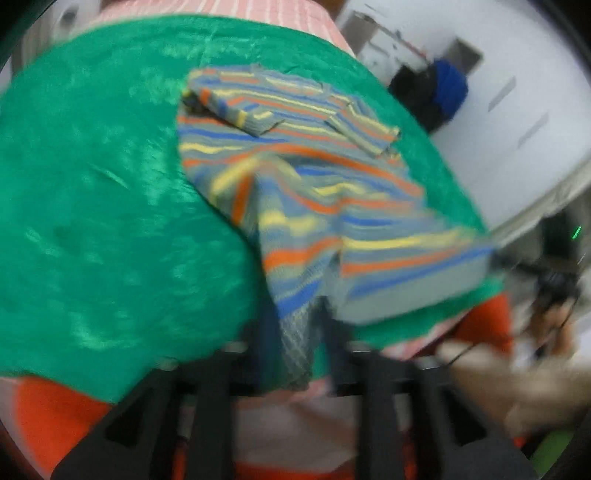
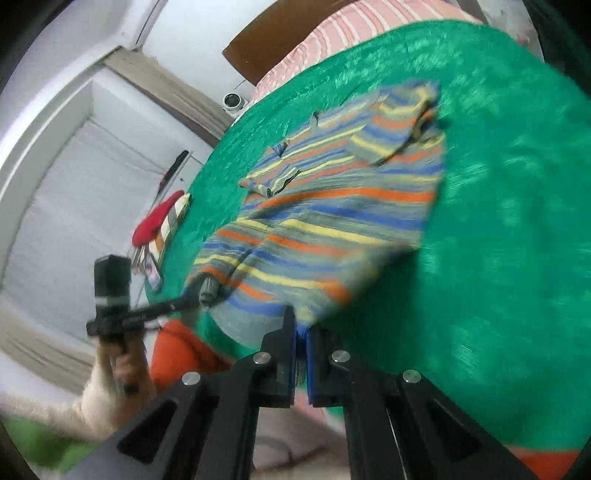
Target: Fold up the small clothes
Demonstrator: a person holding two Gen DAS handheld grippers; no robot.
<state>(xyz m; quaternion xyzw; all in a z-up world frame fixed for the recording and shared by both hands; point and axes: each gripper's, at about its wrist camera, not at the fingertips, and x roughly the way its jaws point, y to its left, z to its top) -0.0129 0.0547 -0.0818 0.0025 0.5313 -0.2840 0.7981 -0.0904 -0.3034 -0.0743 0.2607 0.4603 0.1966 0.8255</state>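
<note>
**Both grippers at the near hem of a striped sweater**

No brand, label or writing can be read in either view; motion blur smears most fine detail.

The striped sweater (image 1: pixel 295 177) lies on a green cloth (image 1: pixel 92 206) that covers a bed with pink-and-white striped bedding (image 1: pixel 236 11). Both sleeves are folded in across the chest. Its near hem is lifted off the cloth at the edge closest to the cameras.

The right gripper (image 2: pixel 303 354) has its jaws closed tight on the sweater's (image 2: pixel 332 206) hem, a thin blue fold of knit pinched between the pads. The left gripper (image 1: pixel 295 350) has a bunched strip of hem between its fingers; the jaws stand apart around it, and the blur hides whether the pads press on the fabric.

The green cloth (image 2: pixel 509 258) is bare and broad to one side of the sweater, in each view on the side away from the other gripper, giving free room there. On the other side the sweater runs near the cloth's edge.

Only the right wrist view shows the person's left hand (image 2: pixel 122 365) holding the left gripper's handle, and a red item (image 2: pixel 155 218) at the cloth's edge. Only the left wrist view shows a blue and black bundle (image 1: pixel 439 92) by the wall.
</note>
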